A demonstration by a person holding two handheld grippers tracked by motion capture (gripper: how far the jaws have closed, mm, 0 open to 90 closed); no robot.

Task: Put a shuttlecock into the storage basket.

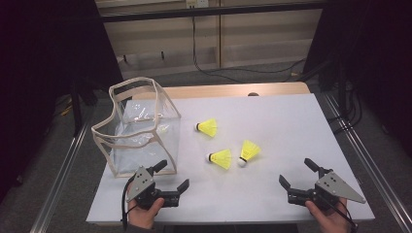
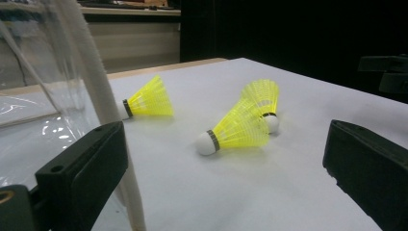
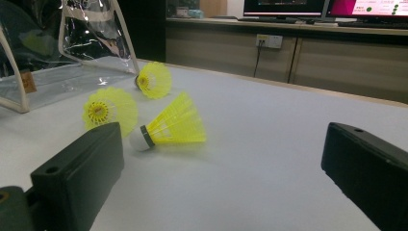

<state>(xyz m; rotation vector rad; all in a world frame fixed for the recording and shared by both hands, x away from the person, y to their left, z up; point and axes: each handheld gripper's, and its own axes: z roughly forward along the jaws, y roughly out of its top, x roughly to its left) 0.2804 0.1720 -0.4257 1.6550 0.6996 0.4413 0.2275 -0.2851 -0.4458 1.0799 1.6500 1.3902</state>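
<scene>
**Three shuttlecocks loose, both claws wide and waiting**

While both claws rest low at the near edge of the worktop (image 1: 291,111), nothing is held: the left claw (image 1: 171,175) has its jaws spread wide apart and empty, and the right claw (image 1: 300,174) stands just as open.

Three yellow shuttlecocks lie on their sides in the middle of the worktop. From the right claw, the nearest shuttlecock (image 1: 248,152) lies toward eleven o'clock, its white cork end pointing back at the near edge and its skirt fanning away toward one o'clock. So its long axis runs roughly along the claw's line of reach, and the jaws would close across the skirt or cork from either side. The middle shuttlecock (image 1: 220,158) lies just beside it, cork pointing to nine o'clock, about one o'clock from the left claw. The far shuttlecock (image 1: 207,127) sits toward twelve, also cork to the left.

A clear plastic bag (image 1: 141,128) with pale trim stands open at eleven o'clock from the left claw, very near it. Something pale yellow may already lie inside, though the crinkled plastic makes that hard to tell.

The right hand looks nearer the first shuttlecock; the left is nearer the bag.
</scene>
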